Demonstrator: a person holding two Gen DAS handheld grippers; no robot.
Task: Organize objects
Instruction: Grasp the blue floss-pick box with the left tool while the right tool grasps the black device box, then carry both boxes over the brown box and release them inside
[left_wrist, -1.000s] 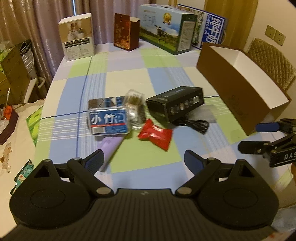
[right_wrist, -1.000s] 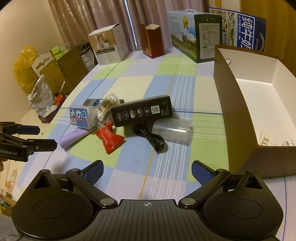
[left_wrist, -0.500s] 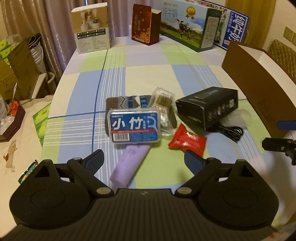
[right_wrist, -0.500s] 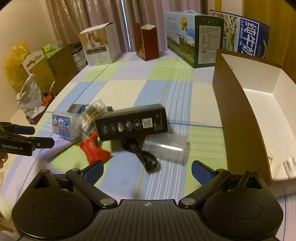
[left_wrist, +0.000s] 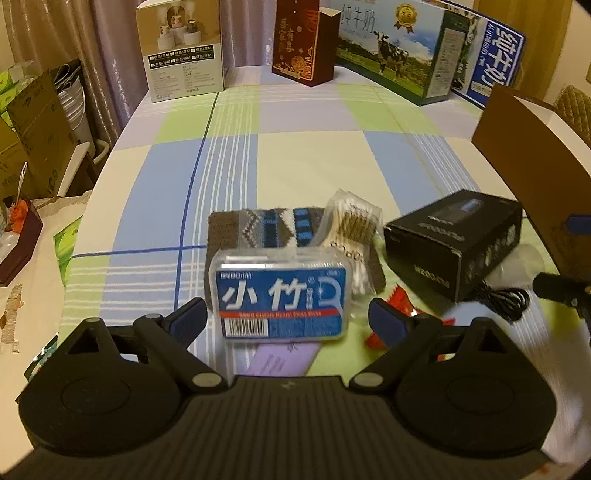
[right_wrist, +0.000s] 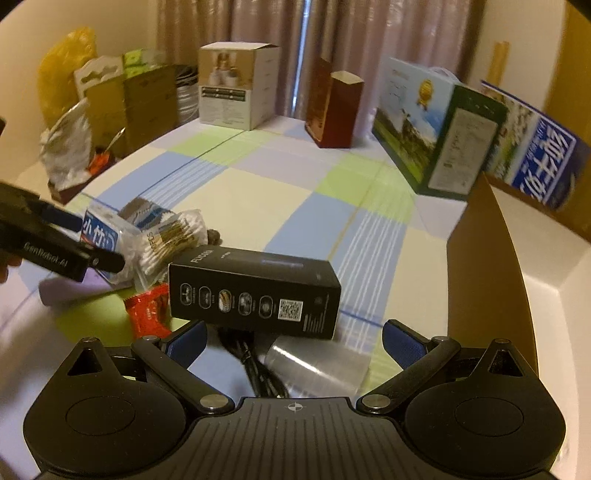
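In the left wrist view my left gripper (left_wrist: 288, 314) is open and low over a blue-labelled clear floss box (left_wrist: 282, 299). The box lies between the spread fingers with gaps on both sides. It rests on a knit pouch (left_wrist: 258, 229) and a purple tube (left_wrist: 284, 360). A cotton swab bag (left_wrist: 351, 225) and a red packet (left_wrist: 397, 295) lie beside it. My right gripper (right_wrist: 293, 336) is open just in front of a black box (right_wrist: 255, 291), above a black cable (right_wrist: 251, 362) and a clear plastic tube (right_wrist: 314, 365). Nothing is held.
A brown carton with a white inside (right_wrist: 535, 266) stands open on the right. Upright boxes line the far table edge: a white one (left_wrist: 184, 51), a dark red one (left_wrist: 303, 40) and milk cartons (left_wrist: 399, 48). Cardboard and bags crowd the floor at the left (right_wrist: 110, 103).
Both grippers moved forward and down toward the pile. The left one now straddles the floss box; the right one rolled and came close to the black box. Jaws stayed wide.
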